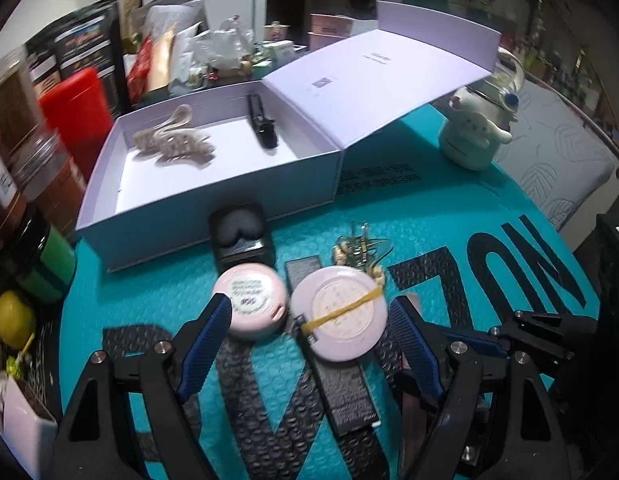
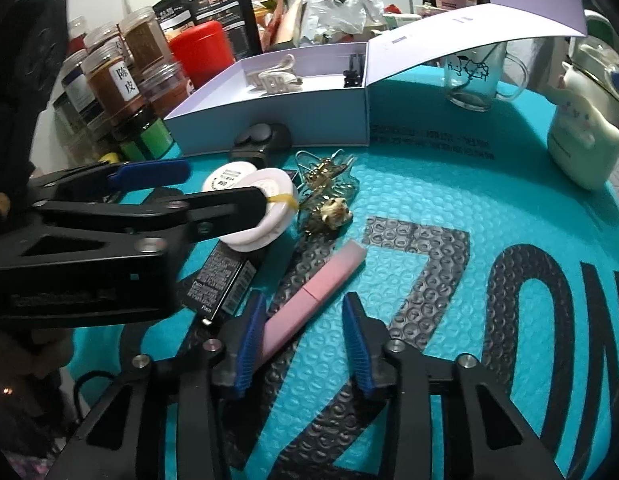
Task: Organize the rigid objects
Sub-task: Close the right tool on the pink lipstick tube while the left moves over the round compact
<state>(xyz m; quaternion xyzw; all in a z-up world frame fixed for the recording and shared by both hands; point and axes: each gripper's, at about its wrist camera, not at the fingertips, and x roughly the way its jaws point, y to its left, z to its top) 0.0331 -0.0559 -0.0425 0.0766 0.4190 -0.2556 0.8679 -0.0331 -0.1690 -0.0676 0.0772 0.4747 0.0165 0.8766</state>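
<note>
The pink tube [image 2: 315, 298] lay slanting across the lower middle of the right wrist view, and the right gripper [image 2: 305, 340] straddled its near end, left pad touching, right pad clear, so nothing was gripped, a line-up for a pinch, I'd say. Left of centre, the left gripper [image 1: 309, 316] stood released around the banded round compact [image 1: 339, 314], beside a second pink compact [image 1: 251, 304], likely its next pick. Behind them the lilac box [image 1: 213, 196] sat lid-open at the upper middle, already holding 2 hair clips, the beige claw clip [image 1: 171, 142] and the black clip [image 1: 261, 124], probably where all of it goes.
</note>
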